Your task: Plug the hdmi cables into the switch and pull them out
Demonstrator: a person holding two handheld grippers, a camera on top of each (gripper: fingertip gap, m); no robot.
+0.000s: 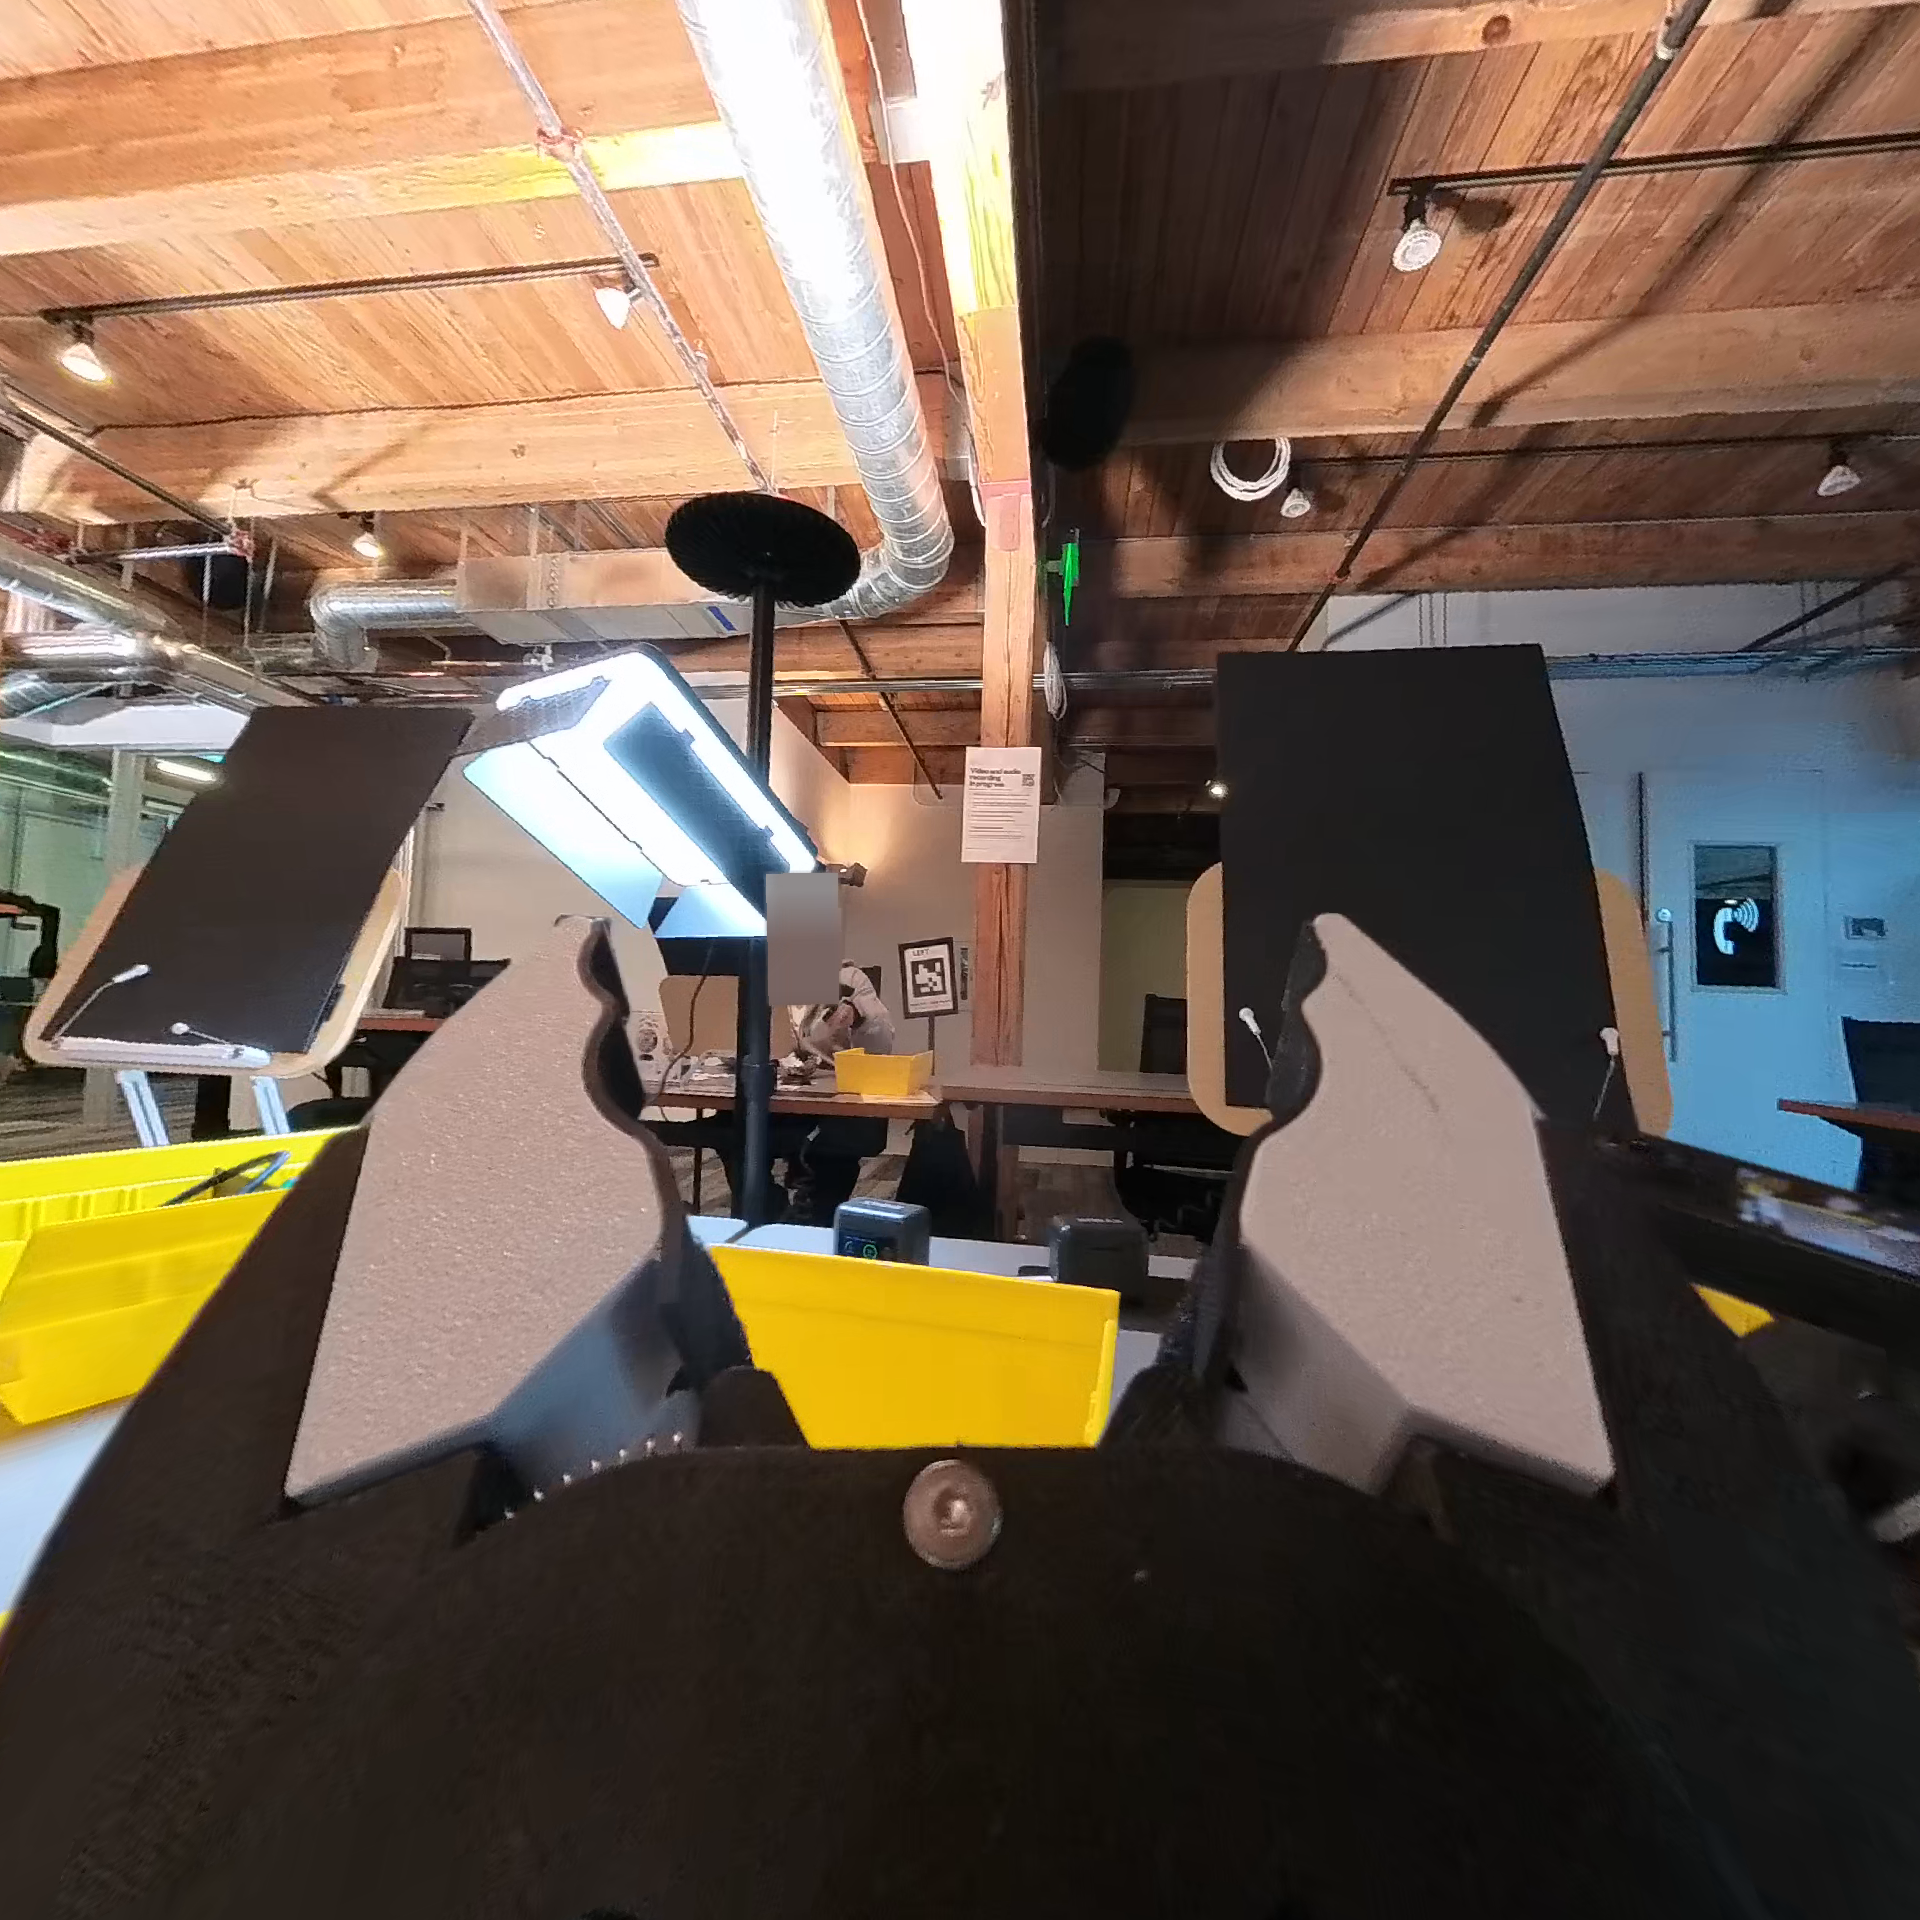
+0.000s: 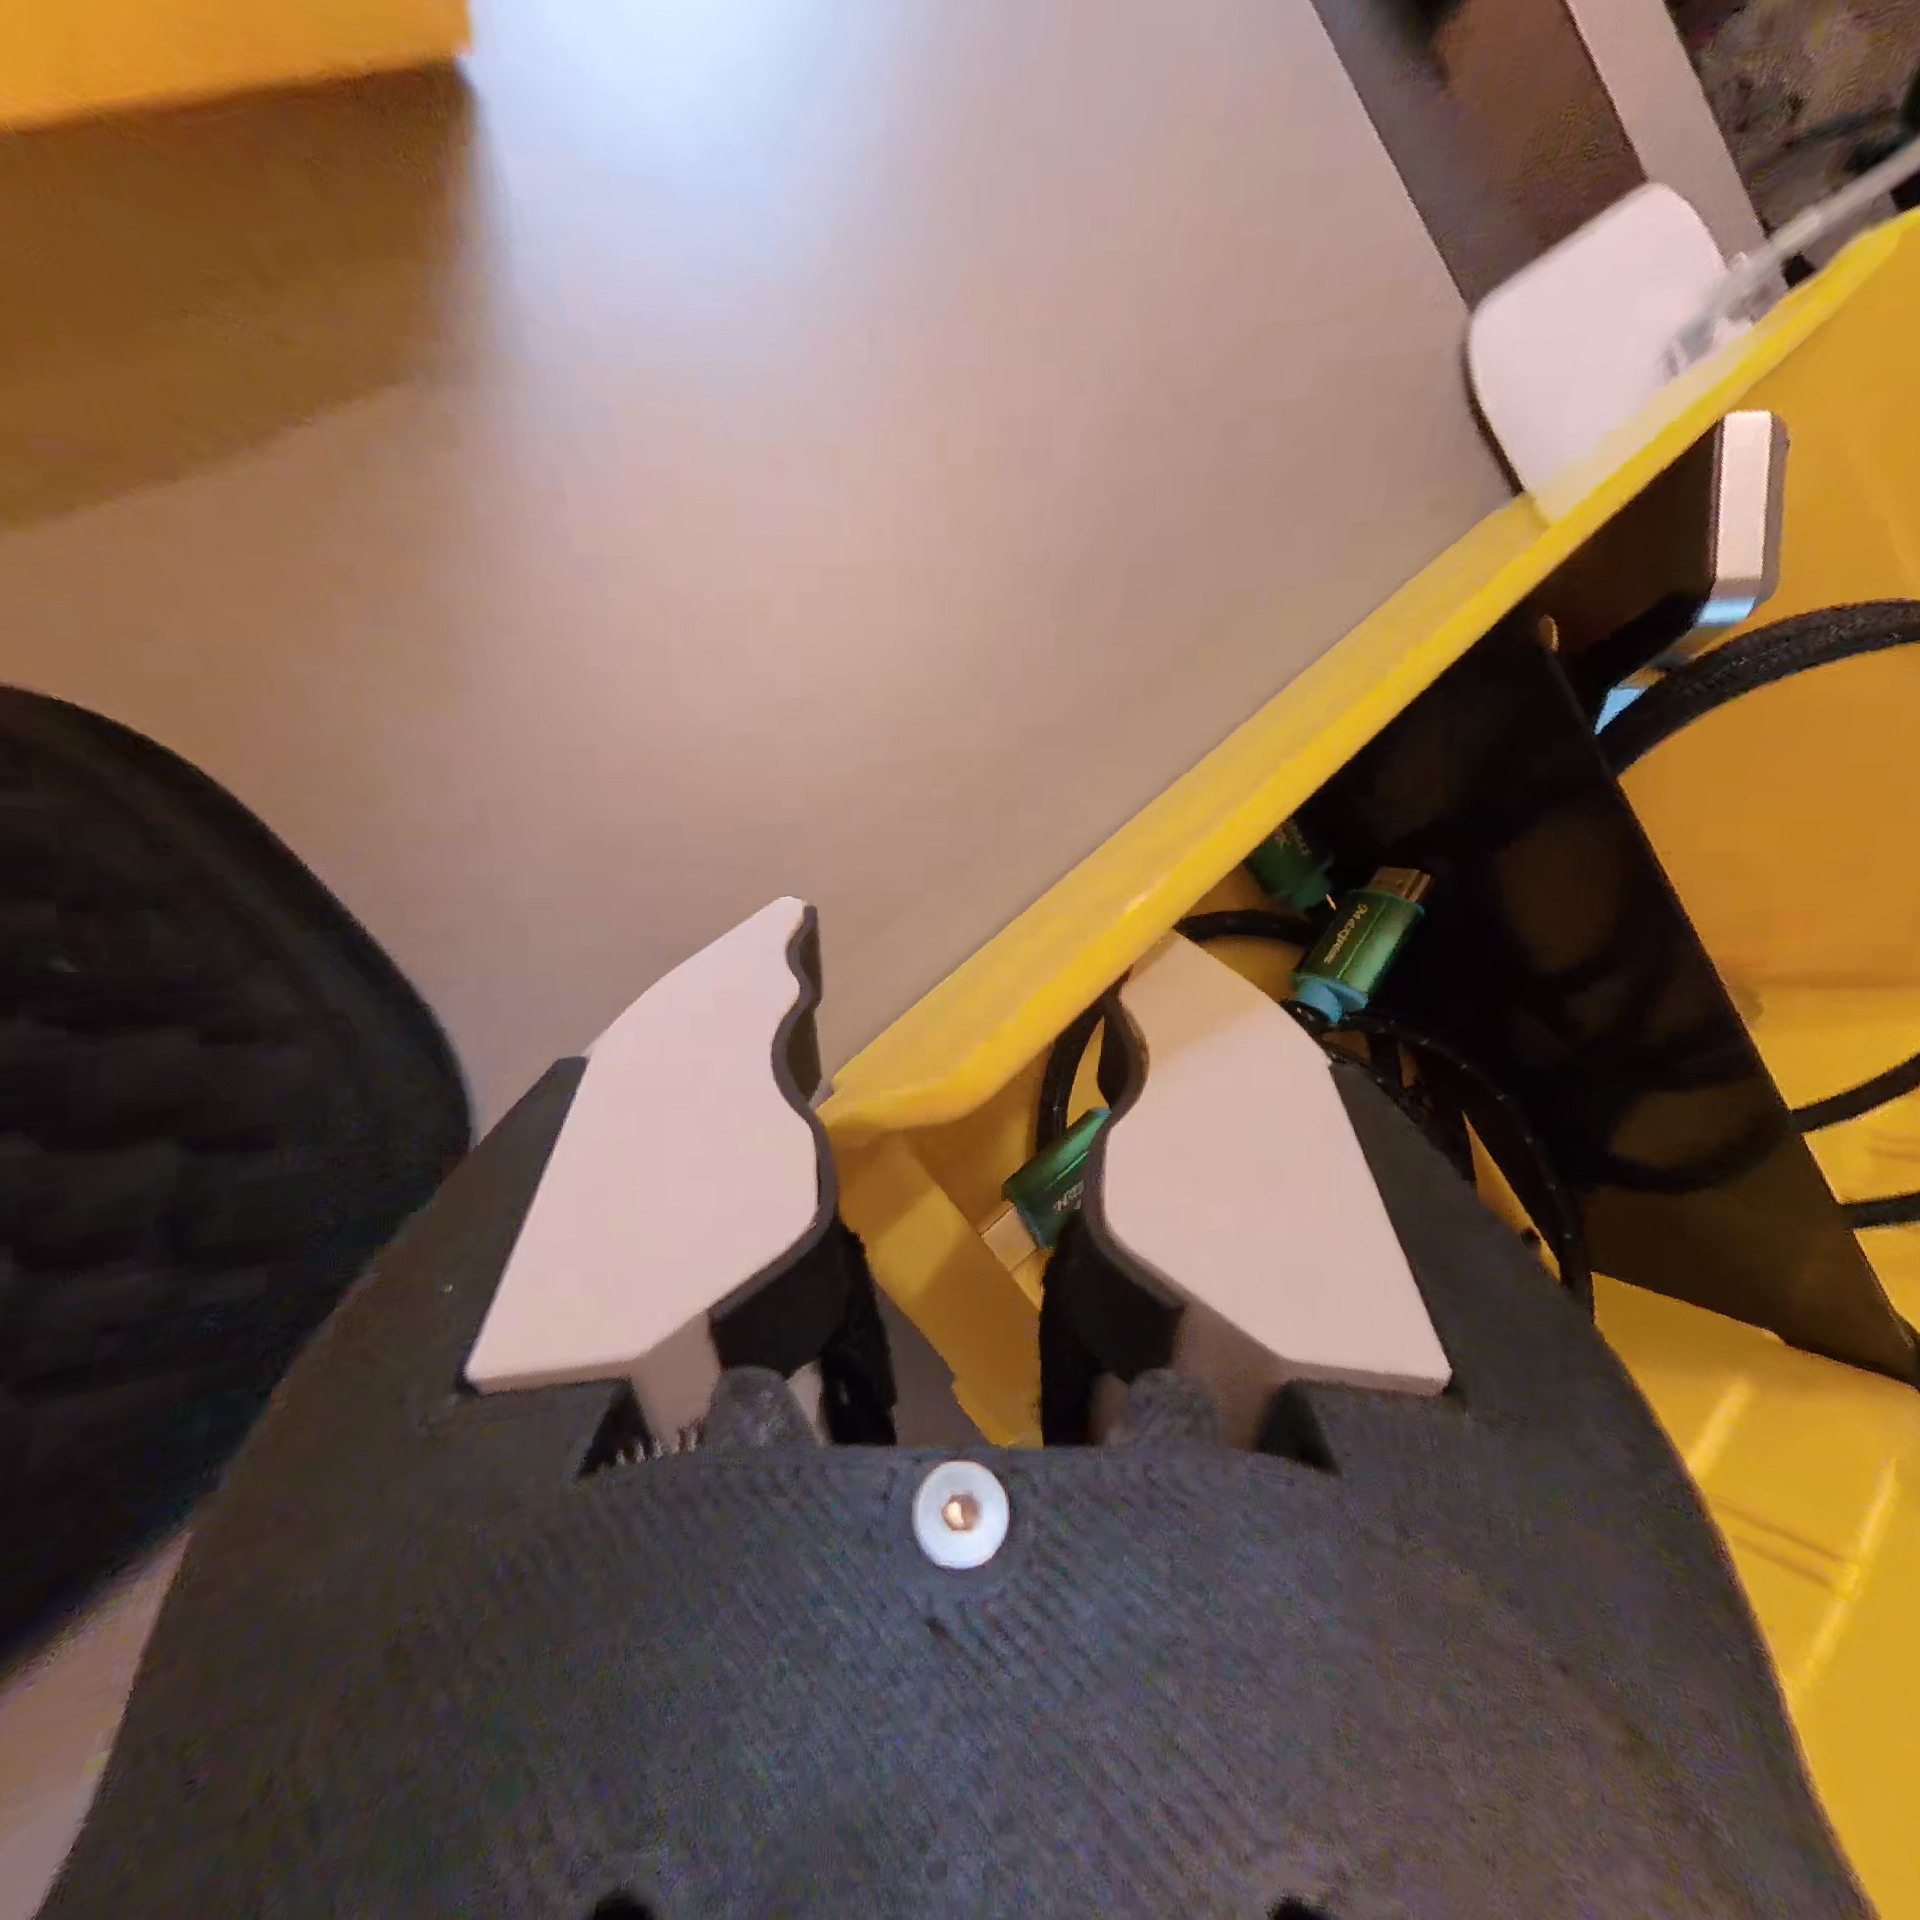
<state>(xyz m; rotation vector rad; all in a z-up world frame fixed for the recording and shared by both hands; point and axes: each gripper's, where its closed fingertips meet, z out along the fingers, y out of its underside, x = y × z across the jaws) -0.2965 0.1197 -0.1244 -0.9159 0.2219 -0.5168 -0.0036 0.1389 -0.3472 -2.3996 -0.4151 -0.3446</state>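
In the right wrist view my right gripper [image 2: 977, 935] is open and straddles the corner wall of a yellow bin [image 2: 1195, 831]. Its left finger is outside over the table and its right finger [image 2: 1236, 1132] is inside the bin. Green-shelled HDMI plugs on black braided cables lie in the bin: one [image 2: 1055, 1174] just beside the right finger's inner face, another [image 2: 1351, 940] farther in. A silver box [image 2: 1745, 509], possibly the switch, stands behind a black divider [image 2: 1621, 935]. My left gripper [image 1: 956, 935] is open and empty, pointing up into the room.
A pale table top [image 2: 831, 468] lies left of the bin. A dark textured object [image 2: 187, 1143] sits at the left edge. In the left wrist view, yellow bins [image 1: 914, 1351] [image 1: 114, 1268] stand ahead, with tilted black panels [image 1: 1392, 883], a lit lamp [image 1: 644, 779] and desks behind. Left tips to right tips: about 35 centimetres.
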